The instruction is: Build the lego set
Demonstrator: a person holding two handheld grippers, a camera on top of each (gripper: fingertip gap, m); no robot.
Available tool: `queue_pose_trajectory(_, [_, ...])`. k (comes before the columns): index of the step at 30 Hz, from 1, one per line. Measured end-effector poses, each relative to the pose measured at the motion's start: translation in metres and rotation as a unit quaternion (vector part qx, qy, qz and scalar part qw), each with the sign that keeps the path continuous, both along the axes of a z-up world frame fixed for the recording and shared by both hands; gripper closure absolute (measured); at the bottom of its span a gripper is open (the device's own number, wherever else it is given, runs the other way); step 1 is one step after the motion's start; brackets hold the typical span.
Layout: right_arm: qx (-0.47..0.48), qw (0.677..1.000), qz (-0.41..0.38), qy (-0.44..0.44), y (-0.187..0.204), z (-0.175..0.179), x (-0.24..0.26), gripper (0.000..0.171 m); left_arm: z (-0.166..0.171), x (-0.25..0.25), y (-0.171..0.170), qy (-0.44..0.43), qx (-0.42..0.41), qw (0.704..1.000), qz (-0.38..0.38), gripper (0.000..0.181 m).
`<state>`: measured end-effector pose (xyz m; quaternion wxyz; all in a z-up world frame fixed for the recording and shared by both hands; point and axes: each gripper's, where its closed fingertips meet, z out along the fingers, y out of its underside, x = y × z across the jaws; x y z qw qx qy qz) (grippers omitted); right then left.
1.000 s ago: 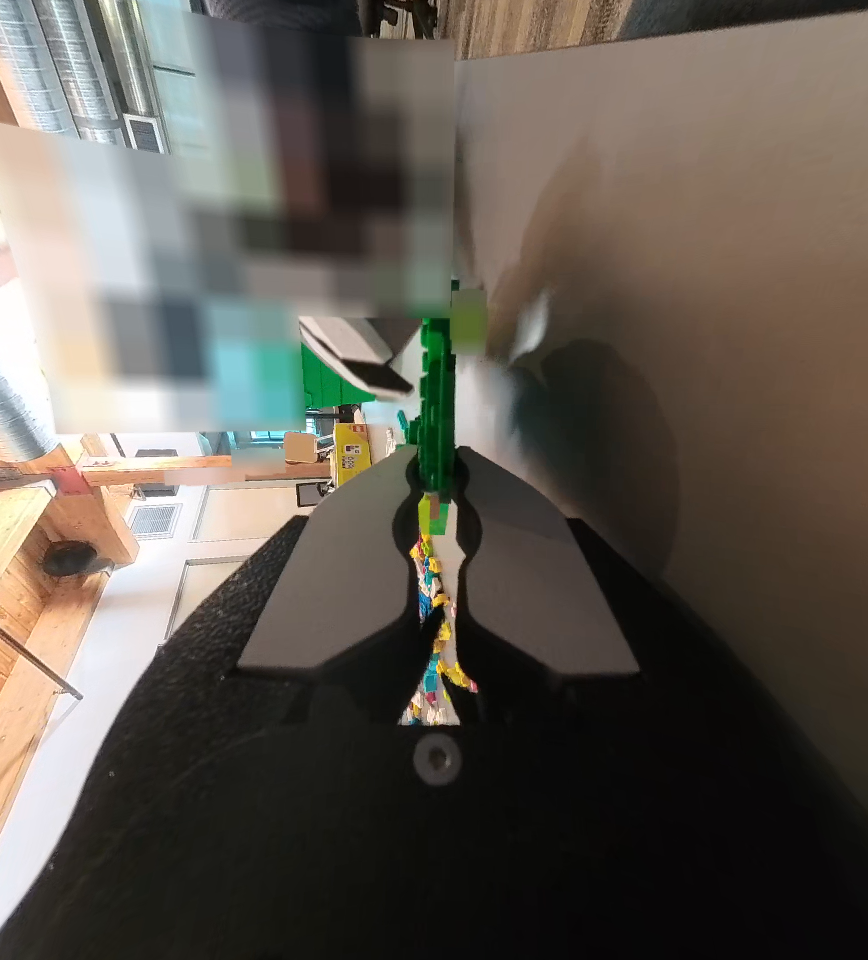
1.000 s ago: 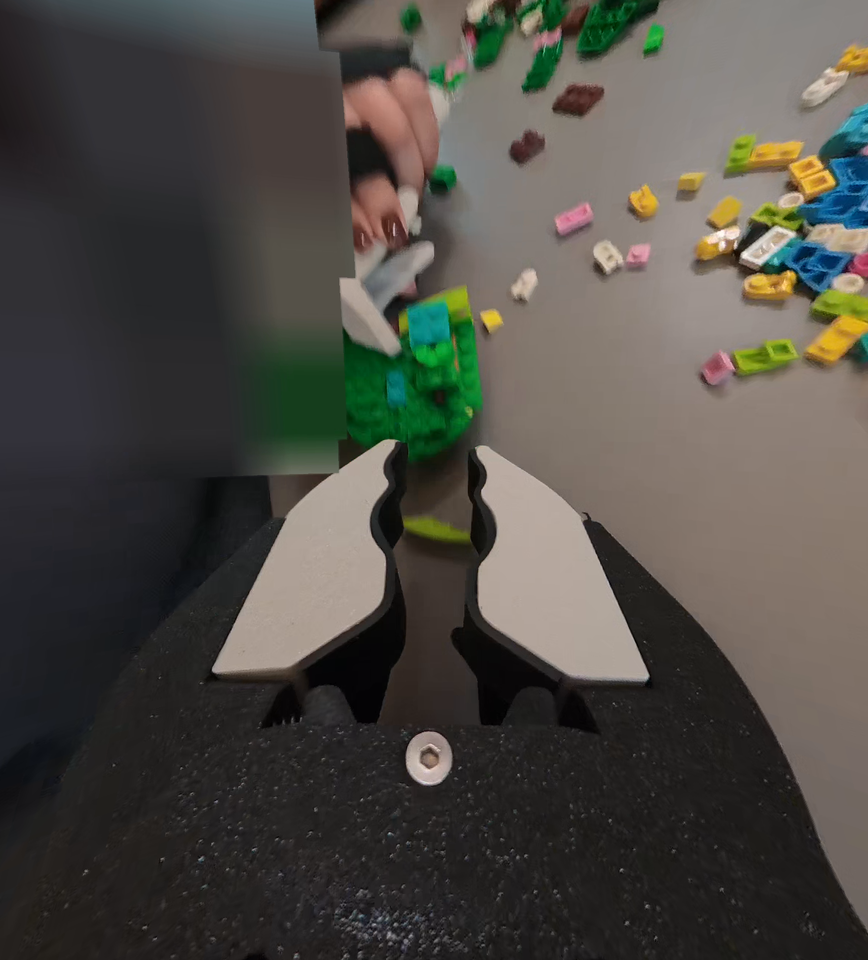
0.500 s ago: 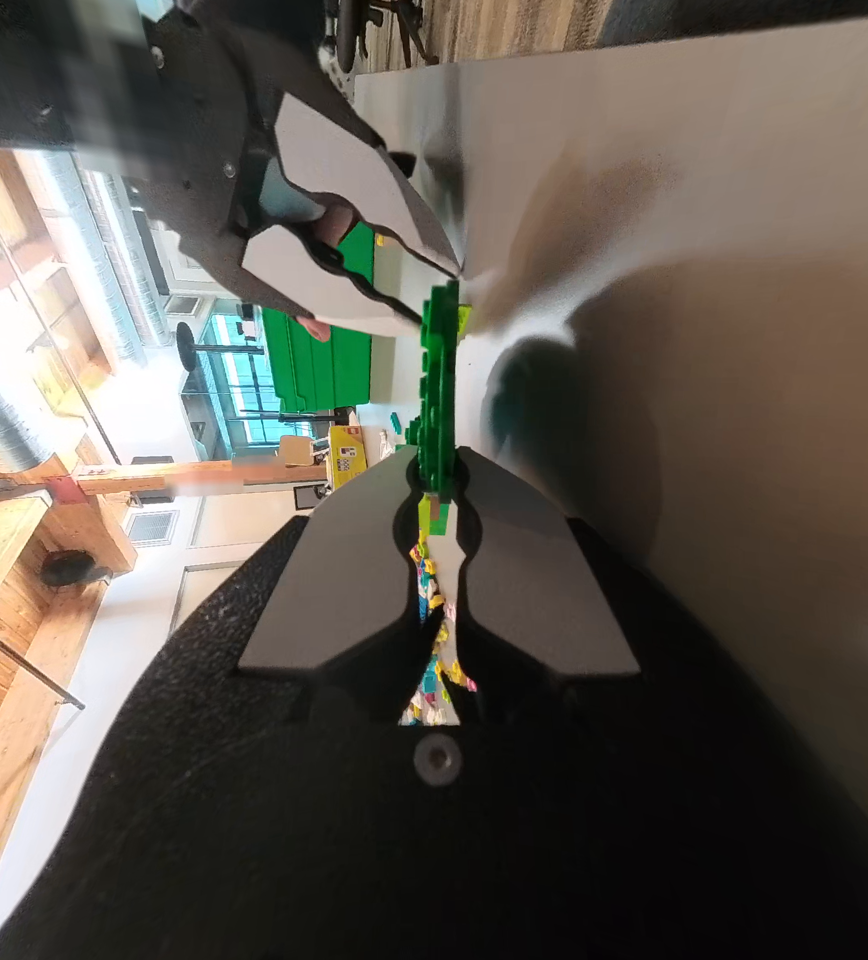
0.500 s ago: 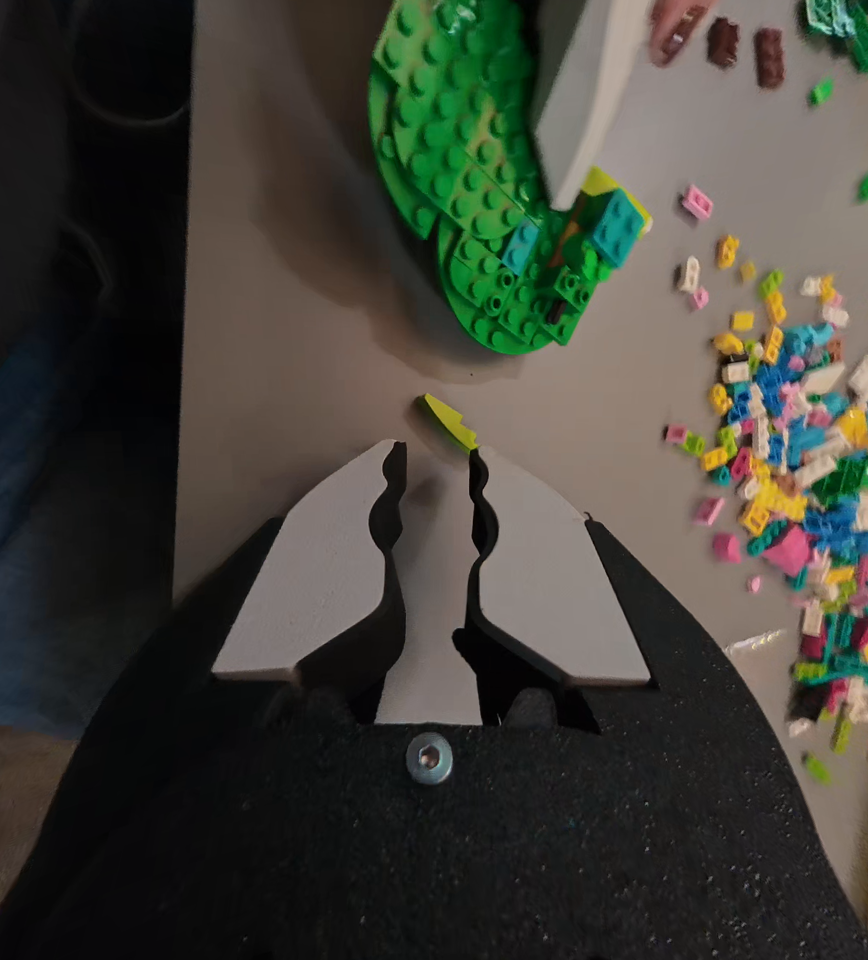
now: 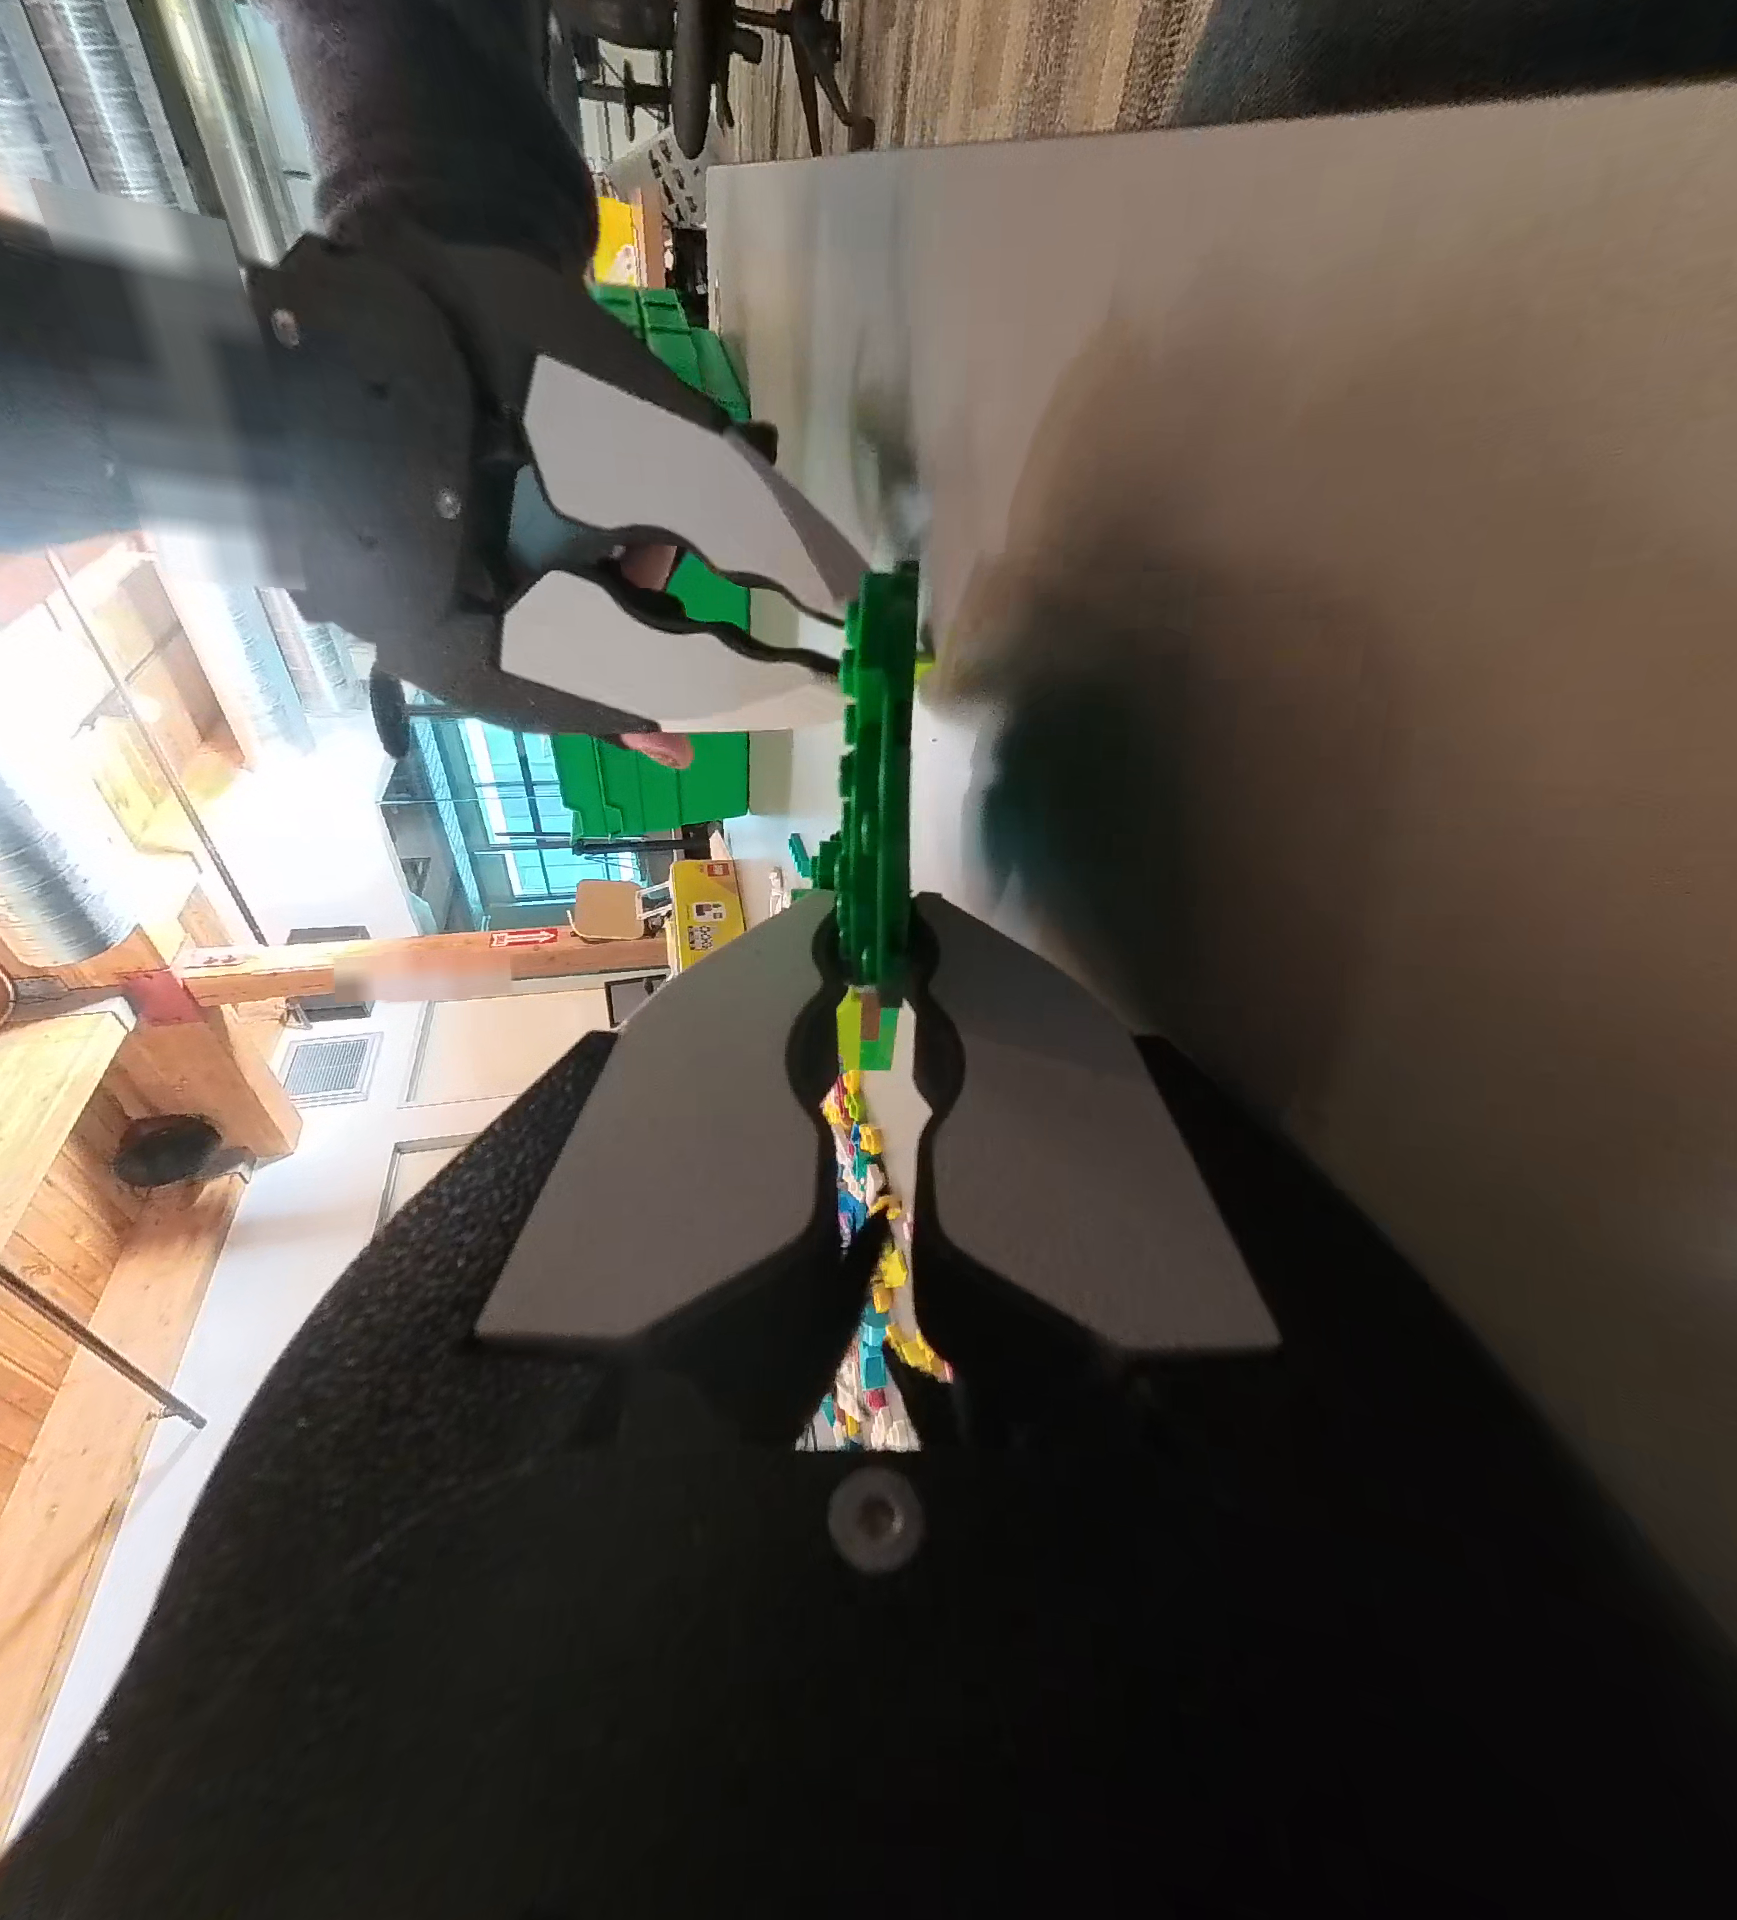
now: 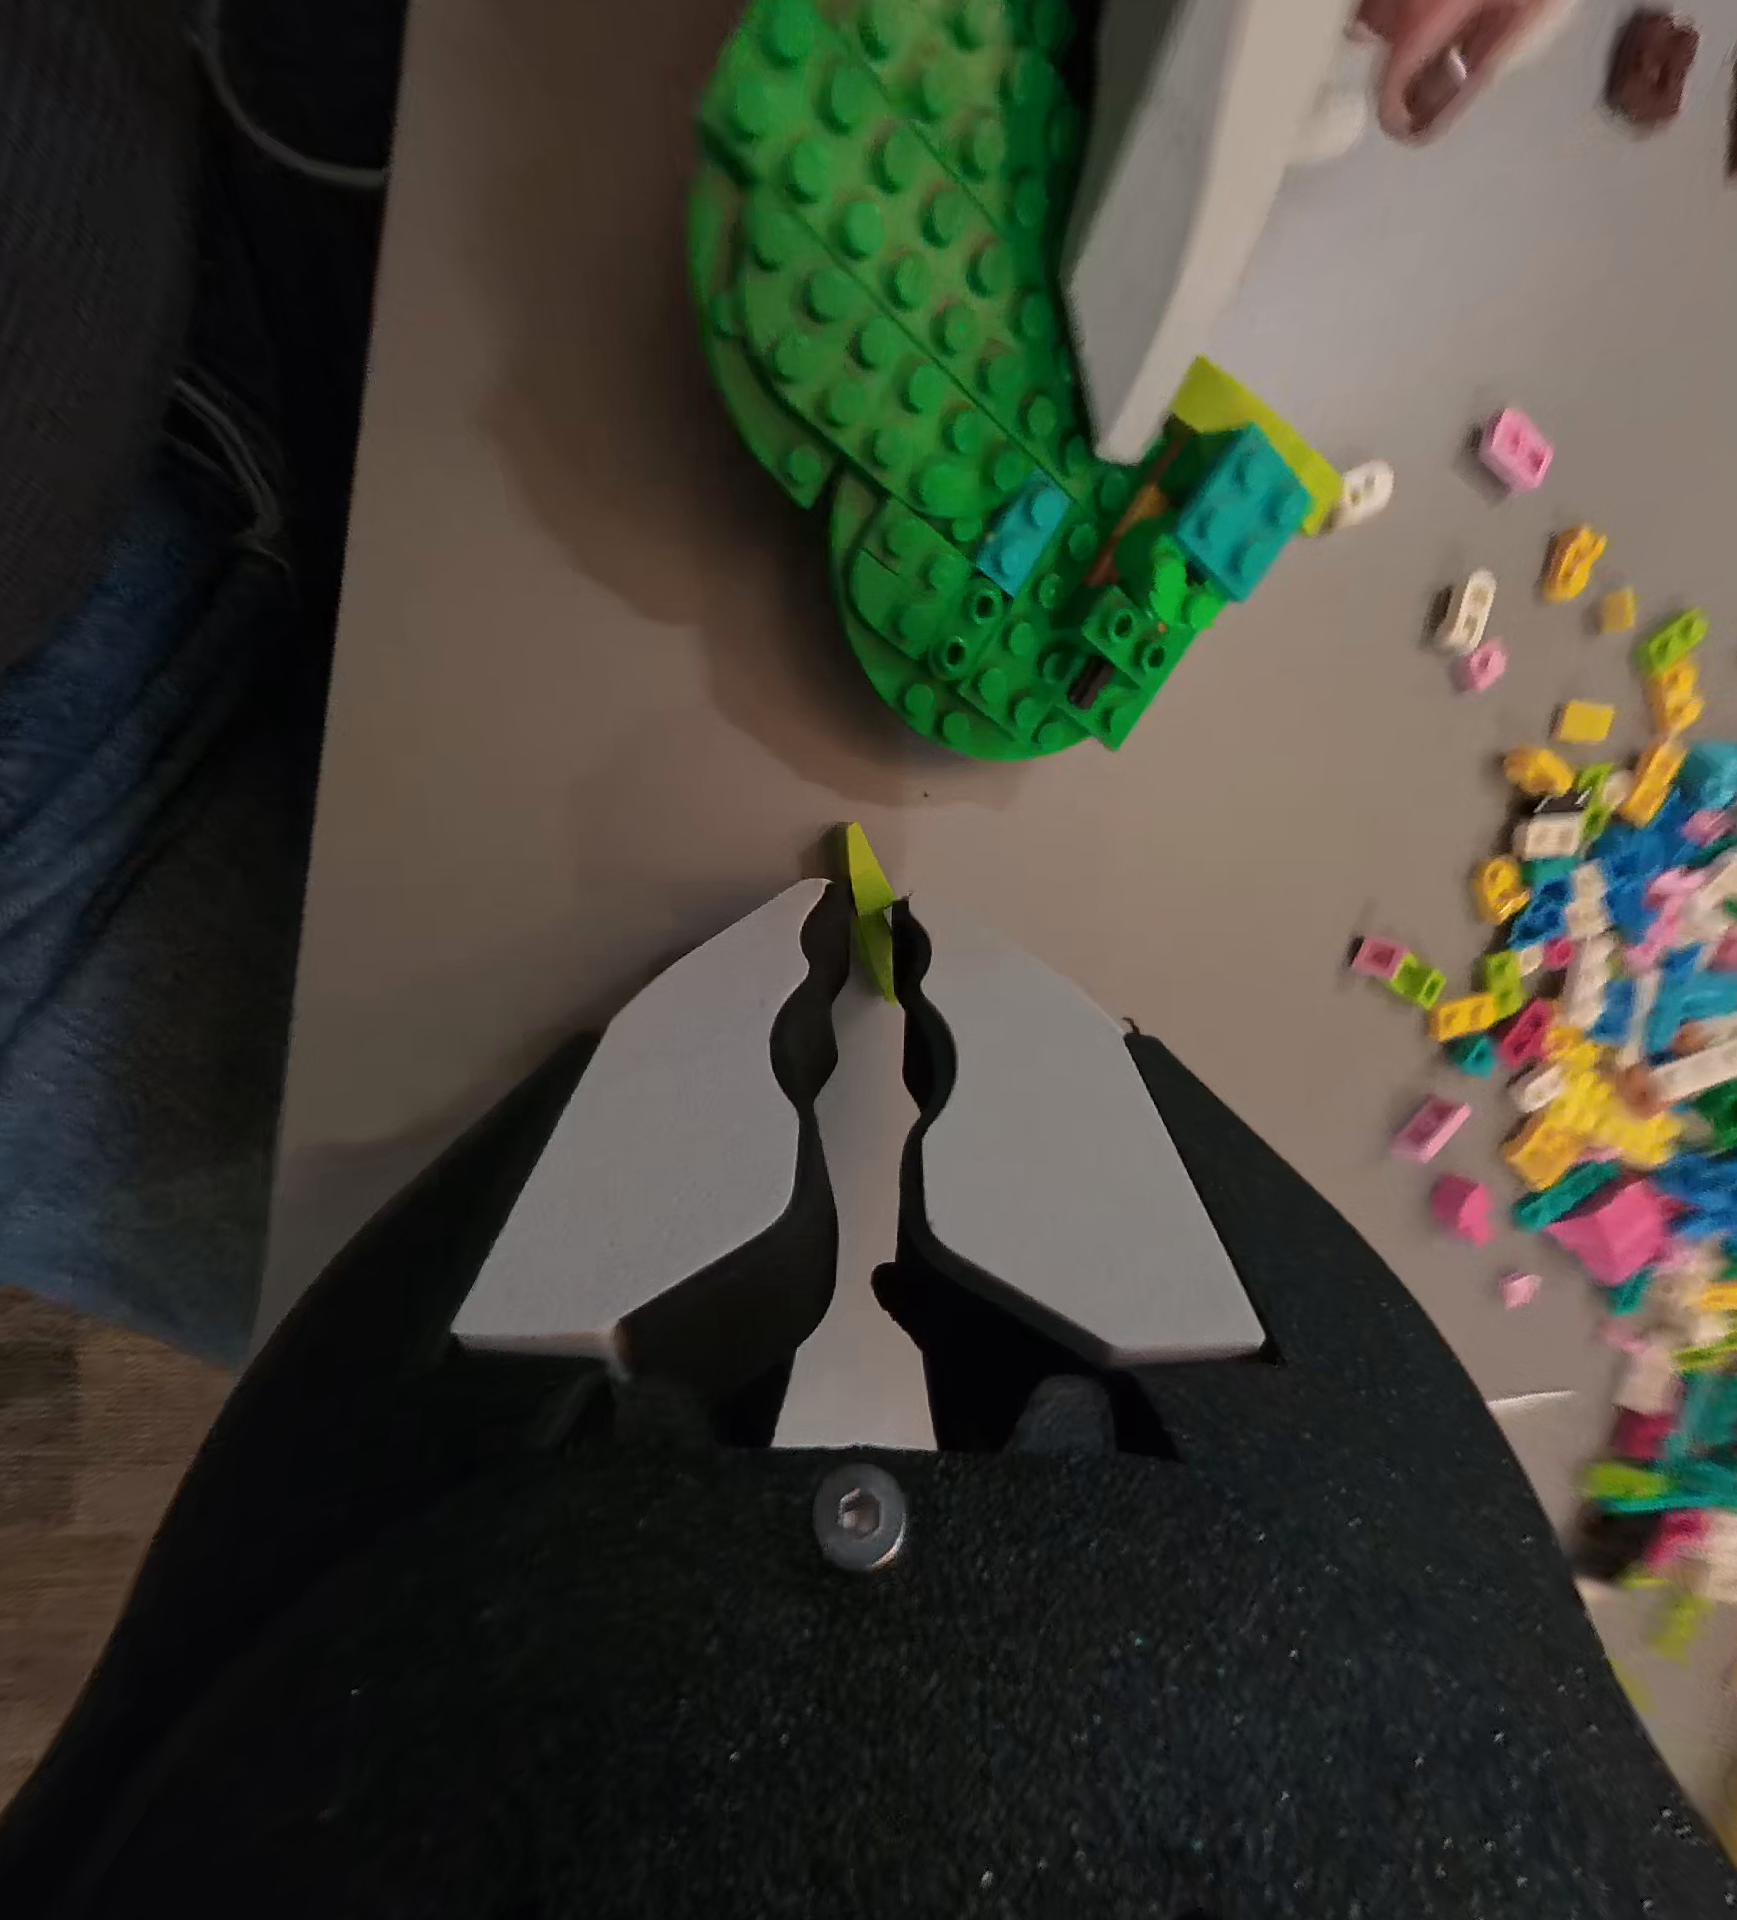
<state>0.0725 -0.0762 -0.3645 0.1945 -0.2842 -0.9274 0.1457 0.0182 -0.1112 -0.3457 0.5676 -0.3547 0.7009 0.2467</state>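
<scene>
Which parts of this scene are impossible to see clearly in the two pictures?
- Right view: the far edge of the green base is cut off by the frame top, and the left tool covers part of it.
- Right view: the loose brick pile is motion-blurred; single shapes are unclear.
- Left view: the lime piece is blurred behind the base; the right tool overlaps there.

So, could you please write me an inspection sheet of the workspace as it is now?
Surface: grey table, matte, bare near its edge.
Job's things: green studded base plate, two teal bricks on it; lime piece.
Clutter: loose pile of coloured bricks; two brown bricks apart.
Grippers: left gripper shut on the base plate's edge; right gripper shut on the lime piece.
Cables: thin cable beyond the table edge.
Surroundings: green crates, wooden beam, windows.
</scene>
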Motion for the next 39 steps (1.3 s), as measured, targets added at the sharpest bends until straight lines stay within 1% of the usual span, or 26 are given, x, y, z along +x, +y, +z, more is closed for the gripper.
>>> queue_pose_trajectory(3, [-0.078,0.992,-0.081,-0.047,0.003,0.002,0.0,0.165,0.0,0.001,0.0,0.003,0.004,1.0,-0.002,0.173])
queue_pose_trajectory(5, [-0.153,0.972,-0.151,-0.099,0.007,0.005,0.0,0.165,0.0,0.001,-0.001,0.005,0.005,1.0,-0.004,0.173])
queue_pose_trajectory(7, [-0.24,0.933,-0.204,-0.175,0.004,0.007,0.004,0.165,0.0,0.001,-0.001,0.004,0.004,1.0,-0.005,0.173])
queue_pose_trajectory(9, [-0.315,0.884,-0.238,-0.251,-0.003,0.011,0.008,0.165,0.0,0.001,-0.002,0.004,0.003,1.0,-0.006,0.173])
queue_pose_trajectory(10, [-0.336,0.866,-0.245,-0.276,-0.004,0.011,0.009,0.165,-0.001,0.002,-0.002,0.004,0.003,1.0,-0.007,0.173])
queue_pose_trajectory(11, [-0.344,0.856,-0.251,-0.295,-0.004,0.009,0.01,0.165,-0.001,0.002,-0.002,0.004,0.002,1.0,-0.008,0.173])
queue_pose_trajectory(14, [-0.331,0.846,-0.264,-0.324,0.0,0.004,0.009,0.164,-0.001,0.002,-0.002,0.004,0.0,1.0,-0.011,0.173])
queue_pose_trajectory(15, [-0.325,0.848,-0.264,-0.326,0.001,0.003,0.008,0.164,-0.001,0.002,-0.002,0.004,0.0,1.0,-0.011,0.173])
queue_pose_trajectory(18, [-0.292,0.866,-0.252,-0.319,0.002,0.003,0.007,0.162,-0.001,0.002,-0.002,0.003,-0.001,1.0,-0.012,0.173])
queue_pose_trajectory(23, [-0.238,0.902,-0.239,-0.27,0.012,0.004,0.006,0.152,0.0,0.002,-0.001,0.003,-0.002,1.0,-0.011,0.173])
queue_pose_trajectory(26, [-0.227,0.919,-0.233,-0.224,0.014,0.008,0.005,0.152,0.0,0.001,-0.001,0.004,-0.001,1.0,-0.011,0.172])
queue_pose_trajectory(29, [-0.242,0.929,-0.231,-0.16,0.005,0.017,0.0,0.156,0.0,0.001,0.0,0.005,0.001,1.0,-0.008,0.172])
queue_pose_trajectory(32, [-0.199,0.947,-0.23,-0.1,0.007,0.012,-0.001,0.157,0.001,0.001,0.0,0.004,0.0,1.0,-0.007,0.173])
queue_pose_trajectory(34, [-0.181,0.953,-0.231,-0.076,0.008,0.01,-0.002,0.156,0.001,0.001,0.0,0.004,-0.001,1.0,-0.007,0.173])
queue_pose_trajectory(37, [-0.183,0.952,-0.233,-0.082,0.005,0.004,0.0,0.156,0.001,0.001,0.001,0.004,-0.003,1.0,-0.007,0.173])
queue_pose_trajectory(39, [-0.176,0.952,-0.233,-0.085,0.005,0.0,0.0,0.159,0.002,0.001,0.001,0.004,-0.004,1.0,-0.007,0.173])
